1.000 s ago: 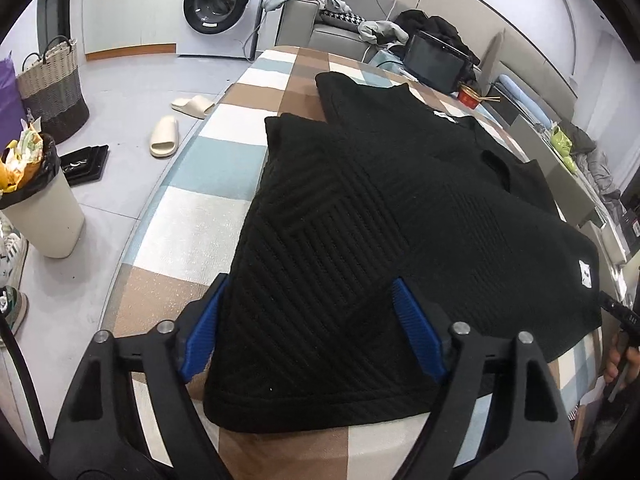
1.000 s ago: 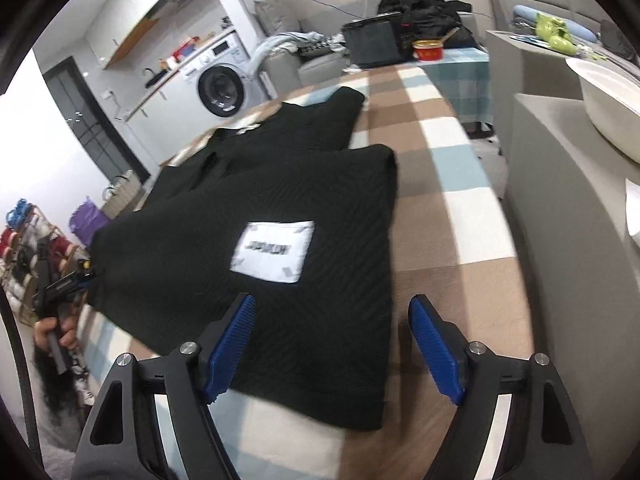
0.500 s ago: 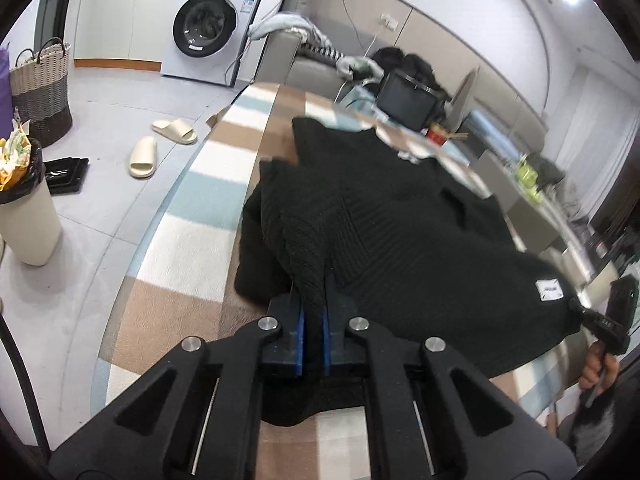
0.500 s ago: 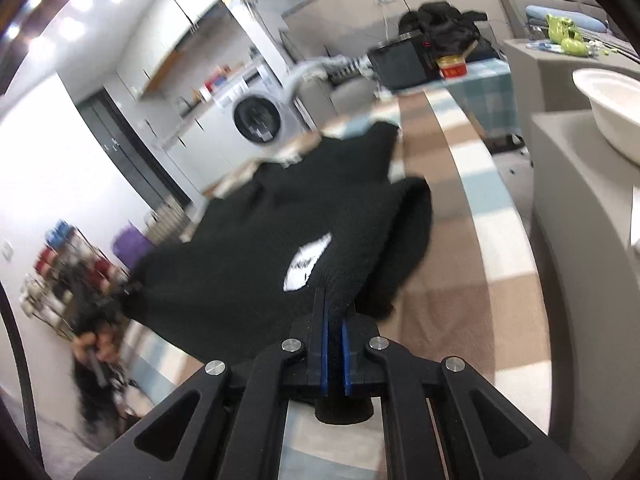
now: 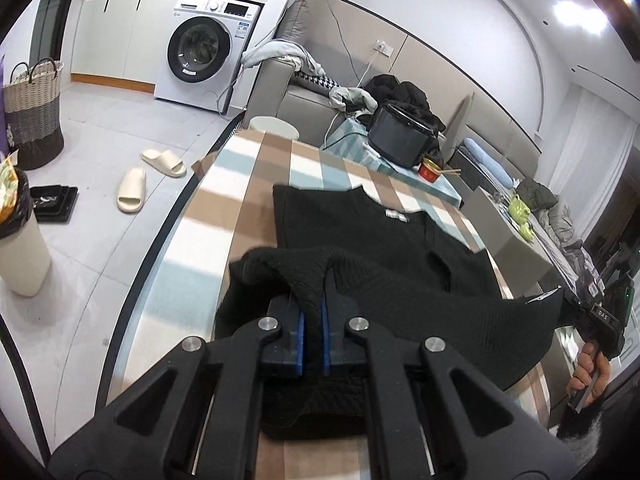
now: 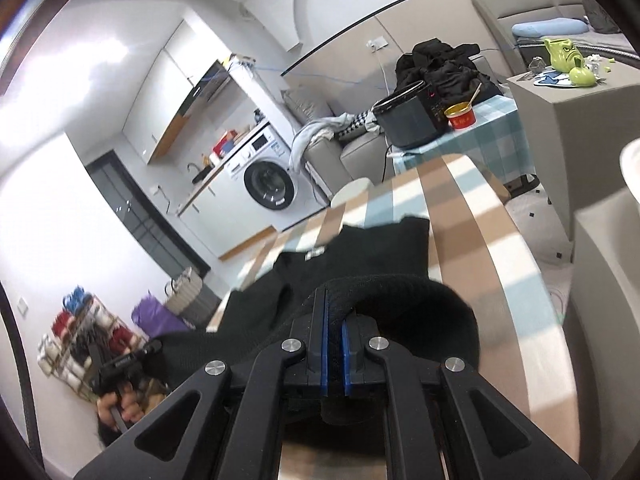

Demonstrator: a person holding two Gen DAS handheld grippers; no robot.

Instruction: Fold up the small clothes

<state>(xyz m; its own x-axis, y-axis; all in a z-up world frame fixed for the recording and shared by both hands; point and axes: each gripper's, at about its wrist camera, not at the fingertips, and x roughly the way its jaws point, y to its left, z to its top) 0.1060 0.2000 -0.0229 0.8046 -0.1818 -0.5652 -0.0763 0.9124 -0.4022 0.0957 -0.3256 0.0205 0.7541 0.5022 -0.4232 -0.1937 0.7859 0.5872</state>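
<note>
A black knit vest (image 5: 384, 248) lies on the checked table (image 5: 224, 216), neckline at the far end. My left gripper (image 5: 313, 320) is shut on the vest's near hem corner and holds it lifted above the table. My right gripper (image 6: 334, 328) is shut on the other hem corner (image 6: 400, 292), also lifted; it shows at the right edge of the left wrist view (image 5: 600, 316). The hem hangs stretched between the two grippers. The vest's far part (image 6: 372, 244) rests flat on the table (image 6: 472, 240).
A washing machine (image 5: 200, 56), slippers (image 5: 132, 190), a bin (image 5: 16, 248) and a woven basket (image 5: 32, 108) stand on the floor to the left. A black appliance (image 5: 400, 136) and red cup (image 5: 430, 168) sit beyond the table's far end. A grey counter (image 6: 600, 280) flanks the right.
Both grippers closed on the hem corners a second ago and have since lifted them higher and carried them toward the far end of the table.
</note>
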